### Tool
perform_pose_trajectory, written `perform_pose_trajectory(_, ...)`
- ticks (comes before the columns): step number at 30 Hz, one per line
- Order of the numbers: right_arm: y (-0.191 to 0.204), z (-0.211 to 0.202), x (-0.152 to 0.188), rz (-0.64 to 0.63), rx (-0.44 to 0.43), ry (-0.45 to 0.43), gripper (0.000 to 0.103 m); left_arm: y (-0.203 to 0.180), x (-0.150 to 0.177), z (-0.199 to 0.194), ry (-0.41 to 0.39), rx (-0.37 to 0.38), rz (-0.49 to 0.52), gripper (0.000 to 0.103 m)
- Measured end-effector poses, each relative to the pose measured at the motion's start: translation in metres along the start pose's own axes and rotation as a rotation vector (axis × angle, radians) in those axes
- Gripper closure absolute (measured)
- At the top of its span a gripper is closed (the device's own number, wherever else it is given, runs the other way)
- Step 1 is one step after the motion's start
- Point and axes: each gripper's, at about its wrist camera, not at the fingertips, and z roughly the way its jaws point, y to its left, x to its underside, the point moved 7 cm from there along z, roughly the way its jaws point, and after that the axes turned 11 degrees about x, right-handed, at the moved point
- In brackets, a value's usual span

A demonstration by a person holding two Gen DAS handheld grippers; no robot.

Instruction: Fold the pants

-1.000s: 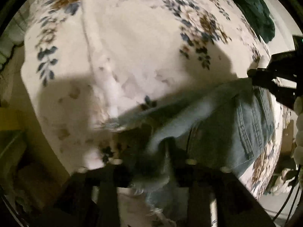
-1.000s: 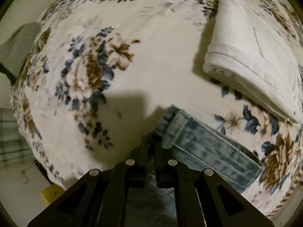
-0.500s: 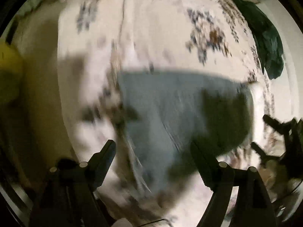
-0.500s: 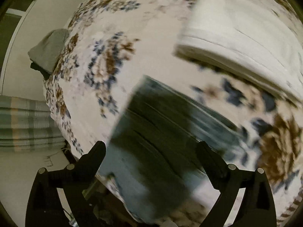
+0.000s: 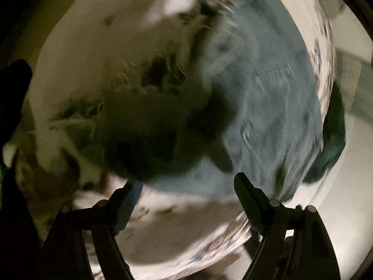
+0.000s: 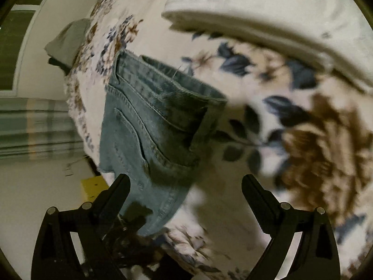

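The blue jeans (image 6: 149, 126) lie folded on the floral bedspread (image 6: 314, 140), waistband and back pocket up, near the bed's edge. In the blurred left wrist view the jeans (image 5: 275, 98) fill the upper right. My right gripper (image 6: 186, 182) is open and empty, above the jeans' lower end. My left gripper (image 5: 184, 184) is open and empty, just off the jeans' near edge.
A folded white garment (image 6: 268, 16) lies on the bed beyond the jeans. A grey cloth (image 6: 70, 39) sits at the far bed corner. A dark green garment (image 5: 333, 135) lies at the bed's edge. A yellow box (image 6: 93, 186) stands on the floor.
Both grippers were shut on the jeans a second ago. They opened, let the jeans drop folded on the bed, and have pulled back while turning.
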Motion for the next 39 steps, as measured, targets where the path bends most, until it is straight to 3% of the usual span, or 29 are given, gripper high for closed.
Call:
perform_pose_trajectory(6, -0.001, 0.044, -0.026, 0.065, -0.124, 0.022, 0.005, 0.001, -0.02, 0.009, -0.103, 0.06, -0.108, 0.024)
perform_pose_trajectory(12, 0.006, 0.059, -0.041, 0.125, -0.252, -0.006, 0.005, -0.013, -0.034, 0.01, -0.188, 0.063, -0.147, 0.026)
perform_pose_trajectory(13, 0.01, 0.062, -0.042, 0.128, -0.266, -0.008, 0.007, -0.015, -0.033, 0.011, -0.197, 0.061, -0.14, 0.029)
perform_pose_trajectory(15, 0.017, 0.066, -0.044, 0.124, -0.267, -0.013, 0.012, -0.022, -0.038, 0.008, -0.214, 0.047, -0.103, 0.047)
perform_pose_trajectory(17, 0.023, 0.068, -0.046, 0.113, -0.239, -0.039, 0.025, -0.03, -0.041, 0.005, -0.222, 0.037, -0.055, 0.08)
perform_pose_trajectory(18, 0.024, 0.07, -0.046, 0.114, -0.223, -0.046, 0.031, -0.034, -0.045, 0.003, -0.22, 0.04, -0.029, 0.082)
perform_pose_trajectory(20, 0.021, 0.069, -0.045, 0.138, -0.205, -0.056, 0.047, -0.039, -0.049, 0.0, -0.215, 0.047, -0.013, 0.084)
perform_pose_trajectory(23, 0.02, 0.065, -0.044, 0.153, -0.205, -0.066, 0.06, -0.05, -0.051, -0.01, -0.21, 0.054, 0.028, 0.086)
perform_pose_trajectory(30, 0.03, 0.037, -0.034, 0.192, -0.209, -0.084, 0.068, -0.096, -0.048, -0.043, -0.199, 0.068, 0.167, 0.087)
perform_pose_trajectory(39, 0.052, -0.032, -0.009, 0.243, -0.289, -0.099, 0.074, -0.172, -0.031, -0.097, -0.175, 0.056, 0.376, 0.088)
